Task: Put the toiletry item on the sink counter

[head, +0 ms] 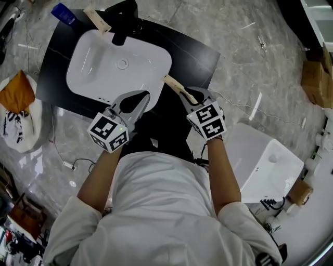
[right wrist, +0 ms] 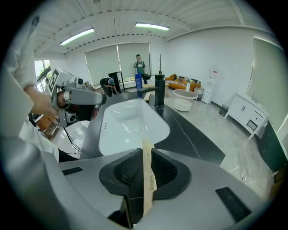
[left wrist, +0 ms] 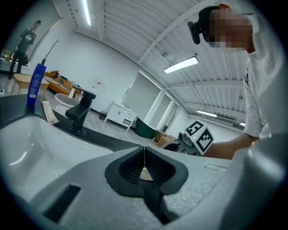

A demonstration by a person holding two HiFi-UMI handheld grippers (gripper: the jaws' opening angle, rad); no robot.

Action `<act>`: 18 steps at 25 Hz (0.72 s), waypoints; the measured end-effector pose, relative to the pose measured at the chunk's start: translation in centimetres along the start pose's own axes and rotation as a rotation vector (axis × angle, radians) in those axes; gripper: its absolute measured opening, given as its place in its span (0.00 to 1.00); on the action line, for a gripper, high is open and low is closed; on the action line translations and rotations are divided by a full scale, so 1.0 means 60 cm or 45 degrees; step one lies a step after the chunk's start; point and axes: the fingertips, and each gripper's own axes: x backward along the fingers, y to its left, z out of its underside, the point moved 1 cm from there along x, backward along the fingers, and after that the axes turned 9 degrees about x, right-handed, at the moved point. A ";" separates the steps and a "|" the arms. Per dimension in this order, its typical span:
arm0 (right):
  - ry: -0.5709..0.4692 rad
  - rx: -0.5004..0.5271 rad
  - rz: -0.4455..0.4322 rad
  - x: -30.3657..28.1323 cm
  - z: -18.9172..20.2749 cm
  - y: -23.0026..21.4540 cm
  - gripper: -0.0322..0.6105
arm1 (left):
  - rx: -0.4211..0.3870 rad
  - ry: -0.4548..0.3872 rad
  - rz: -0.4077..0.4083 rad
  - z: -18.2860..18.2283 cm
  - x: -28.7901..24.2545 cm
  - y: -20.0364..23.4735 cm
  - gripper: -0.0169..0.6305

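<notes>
The right gripper [right wrist: 145,157] is clamped on a flat beige strip-shaped toiletry item [right wrist: 148,173], held just off the near right corner of the white oval ceramic basin [head: 99,78]. The left gripper [left wrist: 144,155], jaws pressed together on nothing, sits at the basin's near edge. Beyond the basin stand a black faucet [head: 123,25], a second beige strip [head: 97,20] and a blue tube [head: 63,11].

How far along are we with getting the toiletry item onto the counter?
Done: one beige packet lies on the sink counter beside the faucet. In hand: the right gripper is shut on a second packet. Left: set it down and release.
</notes>
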 end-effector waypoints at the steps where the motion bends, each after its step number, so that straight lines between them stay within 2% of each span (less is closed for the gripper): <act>1: -0.041 -0.004 0.018 0.016 -0.014 -0.003 0.11 | -0.011 -0.008 0.004 -0.008 0.002 -0.006 0.06; 3: -0.154 -0.041 0.037 0.053 -0.045 -0.007 0.11 | -0.034 -0.026 0.013 -0.023 0.008 -0.019 0.06; 6: -0.398 -0.177 0.022 0.118 -0.100 -0.016 0.11 | -0.070 -0.047 0.029 -0.045 0.016 -0.040 0.06; 8: -0.539 -0.220 0.042 0.164 -0.132 -0.028 0.11 | -0.094 -0.060 0.044 -0.060 0.018 -0.055 0.06; 13: -0.808 -0.210 0.128 0.278 -0.187 -0.042 0.11 | -0.139 -0.093 0.082 -0.096 0.033 -0.094 0.06; 18: -1.019 -0.177 0.230 0.382 -0.214 -0.048 0.09 | -0.199 -0.127 0.134 -0.150 0.038 -0.133 0.06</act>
